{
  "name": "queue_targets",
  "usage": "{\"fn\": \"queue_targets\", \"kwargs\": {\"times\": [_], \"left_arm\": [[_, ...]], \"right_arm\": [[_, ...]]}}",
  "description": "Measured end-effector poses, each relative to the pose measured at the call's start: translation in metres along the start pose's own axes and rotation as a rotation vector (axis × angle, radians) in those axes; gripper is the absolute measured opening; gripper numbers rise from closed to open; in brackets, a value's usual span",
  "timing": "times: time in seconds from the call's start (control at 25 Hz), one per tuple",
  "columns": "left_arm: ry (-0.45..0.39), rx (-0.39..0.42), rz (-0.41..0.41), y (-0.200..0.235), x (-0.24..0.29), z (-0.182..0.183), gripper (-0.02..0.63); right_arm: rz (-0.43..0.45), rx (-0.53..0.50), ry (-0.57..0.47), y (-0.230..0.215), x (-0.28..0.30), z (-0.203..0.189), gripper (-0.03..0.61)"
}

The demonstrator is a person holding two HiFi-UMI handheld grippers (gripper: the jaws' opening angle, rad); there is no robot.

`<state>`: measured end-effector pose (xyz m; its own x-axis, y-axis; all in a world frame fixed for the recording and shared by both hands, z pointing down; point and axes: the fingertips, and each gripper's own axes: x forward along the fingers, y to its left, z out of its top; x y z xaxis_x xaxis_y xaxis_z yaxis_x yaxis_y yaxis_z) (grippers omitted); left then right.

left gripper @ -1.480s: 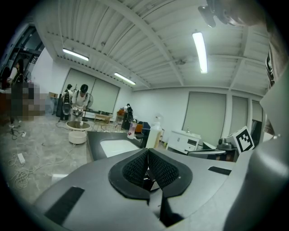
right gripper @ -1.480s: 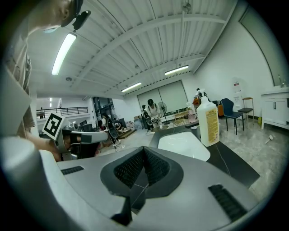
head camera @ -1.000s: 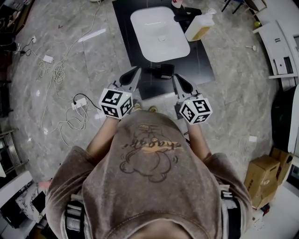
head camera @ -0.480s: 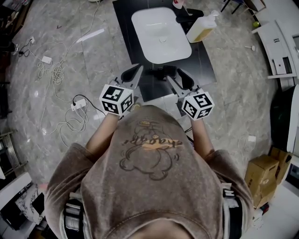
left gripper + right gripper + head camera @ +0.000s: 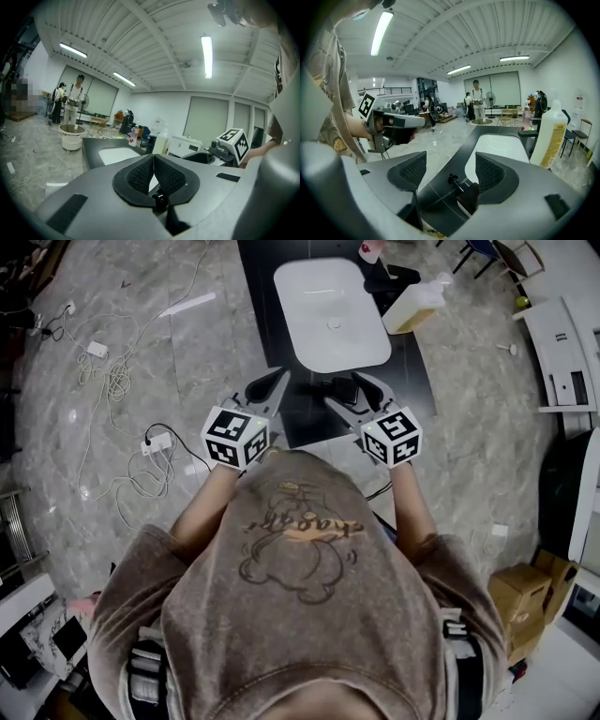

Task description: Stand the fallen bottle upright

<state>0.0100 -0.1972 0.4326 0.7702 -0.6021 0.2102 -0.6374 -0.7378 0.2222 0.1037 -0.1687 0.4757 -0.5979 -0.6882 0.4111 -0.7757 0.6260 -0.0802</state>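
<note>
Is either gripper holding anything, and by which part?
Nothing is held. The left gripper is shut, empty; the right gripper has just been opening, nothing between its fingers.

Grey marble floor (image 5: 487,437) strewn with white cables (image 5: 112,381) (a power strip (image 5: 157,443) among them); cardboard boxes (image 5: 514,594) lower right; tube lights (image 5: 206,56) on a ribbed white ceiling (image 5: 154,42).

The polished grey marble-look floor (image 5: 487,427) gleams. Now the oval white basin (image 5: 328,315), glossy, ceramic-looking, in a matt black countertop (image 5: 258,296). The tall translucent plastic bottle (image 5: 551,136) looks smooth. The matt grey plastic left gripper (image 5: 153,157) shows black mesh-textured pads (image 5: 139,177). The brown cloth shirt (image 5: 300,559) is matt.
</note>
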Motion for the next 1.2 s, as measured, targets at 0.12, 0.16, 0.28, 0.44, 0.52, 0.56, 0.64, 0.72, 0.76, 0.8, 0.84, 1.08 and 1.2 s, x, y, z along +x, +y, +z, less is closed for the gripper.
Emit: {"fn": "queue_targets", "kwargs": {"times": [0.12,0.16,0.28,0.44,0.52,0.56,0.64,0.72,0.76,0.8,0.84,1.08,1.2], "left_arm": [[-0.005,-0.003,0.013,0.003,0.000,0.001,0.020],[-0.005,-0.004,0.017,0.005,0.000,0.001,0.020],[-0.002,-0.008,0.030,0.009,-0.002,0.001,0.020],[-0.003,-0.011,0.046,0.013,-0.004,0.000,0.020],[-0.003,-0.012,0.053,0.015,-0.004,-0.001,0.020],[-0.003,-0.014,0.057,0.017,-0.004,-0.001,0.020],[-0.005,-0.017,0.062,0.019,-0.005,-0.001,0.020],[-0.006,-0.018,0.066,0.021,-0.006,0.000,0.020],[-0.007,-0.017,0.068,0.021,-0.006,0.001,0.020],[-0.007,-0.017,0.069,0.022,-0.007,0.001,0.020],[-0.008,-0.017,0.070,0.022,-0.008,0.001,0.020],[-0.006,-0.021,0.080,0.028,-0.012,-0.001,0.020],[-0.004,-0.025,0.086,0.031,-0.012,-0.002,0.020]], "right_arm": [[0.039,-0.040,0.042,-0.001,0.013,-0.003,0.313],[0.049,-0.049,0.055,-0.002,0.017,-0.005,0.316],[0.092,-0.087,0.107,-0.004,0.031,-0.012,0.334],[0.151,-0.154,0.194,-0.005,0.050,-0.023,0.347],[0.175,-0.177,0.233,-0.006,0.060,-0.030,0.347],[0.188,-0.187,0.253,-0.006,0.064,-0.034,0.347],[0.215,-0.208,0.296,-0.005,0.072,-0.042,0.347],[0.244,-0.235,0.341,-0.003,0.080,-0.050,0.347],[0.257,-0.255,0.365,-0.002,0.084,-0.054,0.347],[0.269,-0.281,0.390,0.000,0.087,-0.059,0.347],[0.281,-0.308,0.416,0.001,0.090,-0.064,0.347],[0.346,-0.432,0.547,0.006,0.104,-0.088,0.339],[0.375,-0.458,0.599,0.007,0.110,-0.098,0.330]]}}
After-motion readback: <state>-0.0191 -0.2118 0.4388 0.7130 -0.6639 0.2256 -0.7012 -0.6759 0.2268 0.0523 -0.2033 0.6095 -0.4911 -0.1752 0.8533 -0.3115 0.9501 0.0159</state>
